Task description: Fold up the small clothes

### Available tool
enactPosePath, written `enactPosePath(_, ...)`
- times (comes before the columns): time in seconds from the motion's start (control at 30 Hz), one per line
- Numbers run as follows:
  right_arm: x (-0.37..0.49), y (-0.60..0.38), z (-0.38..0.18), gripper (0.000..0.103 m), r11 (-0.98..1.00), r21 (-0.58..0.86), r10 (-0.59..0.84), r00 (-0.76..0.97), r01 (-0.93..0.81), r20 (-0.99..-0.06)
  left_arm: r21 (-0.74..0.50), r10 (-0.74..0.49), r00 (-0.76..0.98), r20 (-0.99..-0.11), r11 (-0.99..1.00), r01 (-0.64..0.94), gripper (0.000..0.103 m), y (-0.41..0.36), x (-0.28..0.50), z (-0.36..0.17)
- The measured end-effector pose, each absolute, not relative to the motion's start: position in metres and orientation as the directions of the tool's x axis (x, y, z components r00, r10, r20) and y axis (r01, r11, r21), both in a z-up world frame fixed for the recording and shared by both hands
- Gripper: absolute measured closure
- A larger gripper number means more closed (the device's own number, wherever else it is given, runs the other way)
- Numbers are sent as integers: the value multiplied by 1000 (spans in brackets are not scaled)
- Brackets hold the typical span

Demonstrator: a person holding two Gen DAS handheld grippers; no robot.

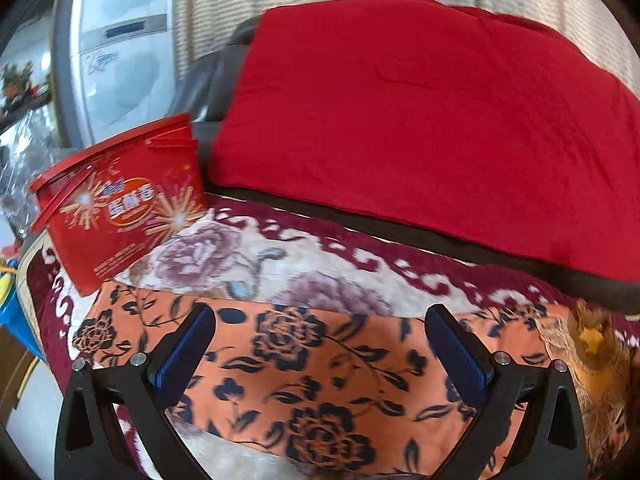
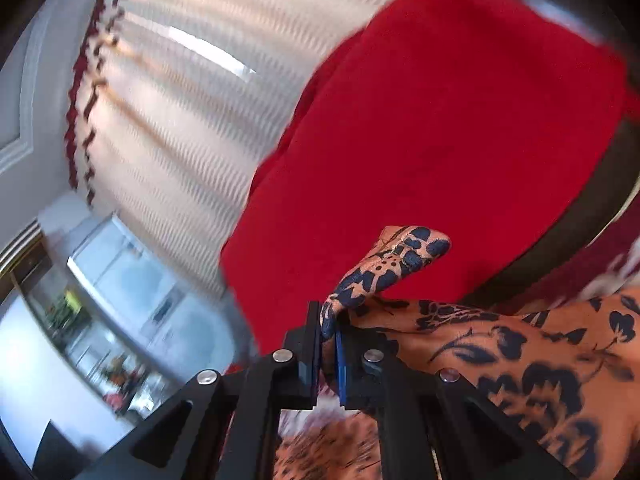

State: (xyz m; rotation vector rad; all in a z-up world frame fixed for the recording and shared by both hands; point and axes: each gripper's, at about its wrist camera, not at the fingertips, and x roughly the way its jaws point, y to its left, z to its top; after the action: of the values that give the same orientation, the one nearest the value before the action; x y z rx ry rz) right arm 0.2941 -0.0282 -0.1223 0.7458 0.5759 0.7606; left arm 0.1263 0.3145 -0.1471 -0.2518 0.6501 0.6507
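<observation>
Orange floral garment spread flat on patterned blanket, near side | left claw wide apart above cloth, gripping nothing | right claw pinched tight on a lifted corner of the garment | red cushion far | red box far left, on blanket

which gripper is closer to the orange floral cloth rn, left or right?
Right. The right gripper is shut on a corner of the orange floral cloth, touching it. The left gripper is open above it, gripping nothing.
</observation>
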Motion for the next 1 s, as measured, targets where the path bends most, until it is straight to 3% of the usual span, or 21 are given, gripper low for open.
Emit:
enactPosePath(0.13, 291, 47, -167, 97, 454, 798, 847, 469, -396, -250, -66, 483, 607, -631, 747, -662, 0, 335, 115, -143)
enactPosePath(0.17, 290, 61, -179, 93, 447, 805, 859, 437, -389, -266, -74, 484, 606, -631, 740, -668, 0, 340, 112, -143)
enactPosePath(0.3, 282, 106, -230, 87, 491, 797, 867, 287, -350, -408, -91, 478, 606, -636, 734, -673, 0, 345, 106, -143)
enactPosePath(0.33, 279, 113, -239, 74, 505, 790, 862, 256, -348, -438, -90, 475, 607, -637, 736, -671, 0, 345, 106, -143)
enactPosePath(0.37, 277, 118, -243, 47, 509, 787, 860, 238, -349, -451, -88, 472, 607, -639, 740, -667, 0, 345, 107, -144)
enactPosePath(0.4, 274, 115, -247, 32, 508, 787, 861, 223, -351, -456, -88, 469, 609, -640, 742, -664, 0, 344, 107, -144)
enactPosePath(0.43, 270, 108, -247, 24, 500, 790, 866, 230, -356, -445, -90, 463, 612, -642, 747, -659, 0, 343, 108, -145)
enactPosePath(0.5, 267, 97, -235, 24, 508, 764, 860, 268, -396, -433, -101, 438, 621, -650, 760, -642, 0, 338, 112, -146)
enactPosePath(0.63, 261, 38, -208, 25, 646, 633, 761, 420, -427, -494, -119, 352, 637, -686, 810, -575, 0, 321, 126, -153)
enactPosePath(0.83, 286, -77, -194, 26, 881, 414, 451, 670, -229, -589, -120, 235, 580, -780, 854, -507, 0, 302, 148, -179)
enactPosePath(1.0, 317, -130, -225, 26, 931, 350, 328, 646, -100, -689, -101, 192, 521, -832, 870, -482, 2, 299, 156, -199)
